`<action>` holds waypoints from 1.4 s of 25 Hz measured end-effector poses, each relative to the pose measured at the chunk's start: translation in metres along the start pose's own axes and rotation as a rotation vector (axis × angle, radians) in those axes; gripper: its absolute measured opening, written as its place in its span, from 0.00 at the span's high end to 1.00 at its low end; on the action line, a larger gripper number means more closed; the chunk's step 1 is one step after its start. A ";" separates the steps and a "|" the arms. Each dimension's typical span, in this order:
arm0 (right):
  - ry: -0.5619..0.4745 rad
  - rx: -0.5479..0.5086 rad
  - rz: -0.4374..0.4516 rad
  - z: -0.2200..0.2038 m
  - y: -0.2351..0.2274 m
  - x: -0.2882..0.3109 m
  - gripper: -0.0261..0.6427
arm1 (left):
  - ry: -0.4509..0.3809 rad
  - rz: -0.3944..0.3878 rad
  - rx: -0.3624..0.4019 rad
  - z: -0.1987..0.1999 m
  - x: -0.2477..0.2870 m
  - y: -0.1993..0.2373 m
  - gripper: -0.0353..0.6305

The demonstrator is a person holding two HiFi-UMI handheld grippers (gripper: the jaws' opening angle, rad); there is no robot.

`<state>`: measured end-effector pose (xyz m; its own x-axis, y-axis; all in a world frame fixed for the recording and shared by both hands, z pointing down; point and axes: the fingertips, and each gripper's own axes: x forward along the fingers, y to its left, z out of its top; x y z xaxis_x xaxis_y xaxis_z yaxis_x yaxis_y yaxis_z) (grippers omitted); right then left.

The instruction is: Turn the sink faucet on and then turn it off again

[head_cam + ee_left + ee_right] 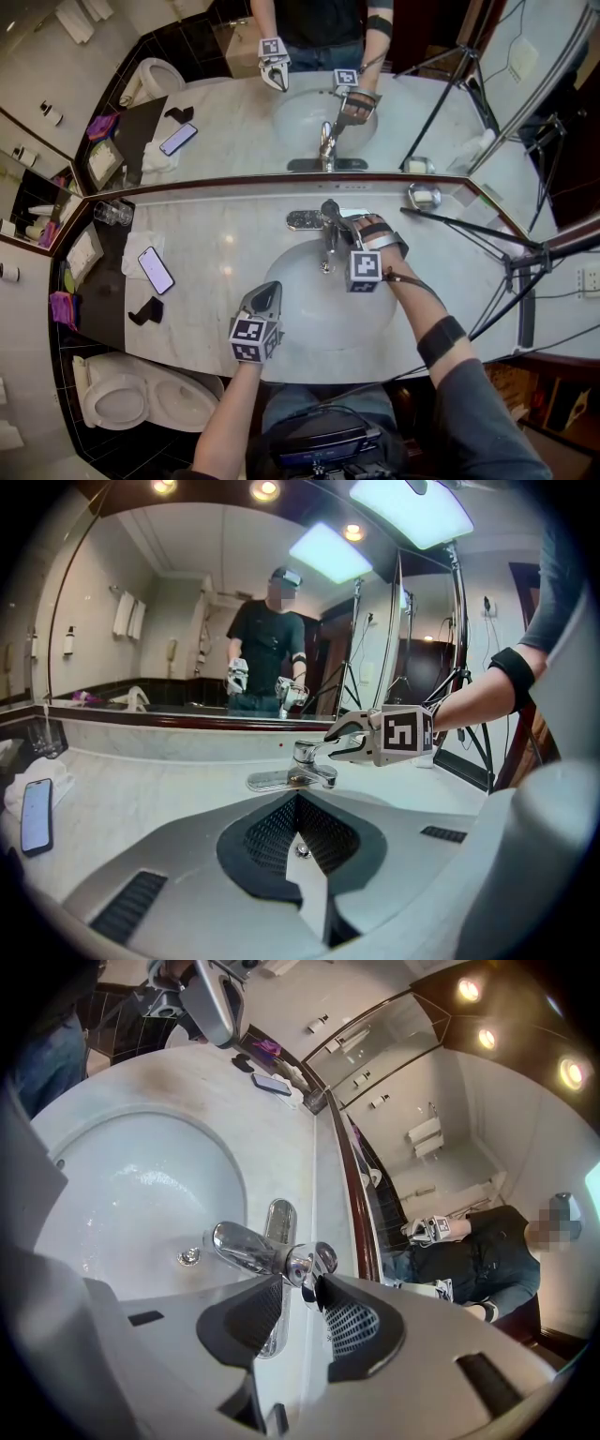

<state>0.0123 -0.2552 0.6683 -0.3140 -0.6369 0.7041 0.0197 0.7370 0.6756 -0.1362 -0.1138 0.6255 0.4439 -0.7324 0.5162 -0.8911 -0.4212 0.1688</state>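
one worry: right gripper (302,1283) pinches the faucet lever (315,1258) at frame center only by its tips, left gripper (266,292) sits pressed together over the sink (302,281), so slick chrome could slip free.

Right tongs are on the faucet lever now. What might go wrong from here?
1. The right tongs pinch the smooth chrome lever only with their tips; it may slip free when you swing it.
2. The left tongs, shut and empty, hang over the basin at its front edge, facing the spout; a hard opening could splash them.
3. The phone lies on the counter left of the basin; spray might reach it, though it sits well aside.
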 end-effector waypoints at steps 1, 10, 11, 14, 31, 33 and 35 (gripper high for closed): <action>0.003 -0.005 -0.002 -0.001 0.001 0.001 0.75 | 0.001 0.000 0.000 0.000 0.000 0.000 0.97; 0.026 0.004 -0.004 -0.016 0.028 0.009 0.78 | 0.003 -0.001 -0.007 -0.003 0.000 0.001 0.97; 0.024 0.005 -0.005 -0.016 0.027 0.010 0.78 | 0.004 0.000 -0.008 -0.004 0.000 0.001 0.97; 0.017 0.015 -0.012 -0.014 0.027 0.010 0.78 | 0.005 -0.001 -0.009 -0.006 -0.001 0.000 0.97; 0.075 0.186 -0.013 -0.014 0.029 -0.005 0.78 | -0.016 0.007 0.006 -0.002 -0.022 -0.004 0.97; 0.068 0.245 -0.037 -0.014 0.027 -0.019 0.78 | -0.026 0.009 0.009 0.001 -0.026 -0.003 0.97; 0.066 0.296 -0.061 -0.018 0.026 -0.036 0.78 | -0.035 0.007 0.013 0.003 -0.029 -0.005 0.97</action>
<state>0.0411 -0.2172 0.6646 -0.2440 -0.6880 0.6835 -0.2774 0.7249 0.6306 -0.1445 -0.0920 0.6066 0.4409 -0.7535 0.4878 -0.8931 -0.4226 0.1544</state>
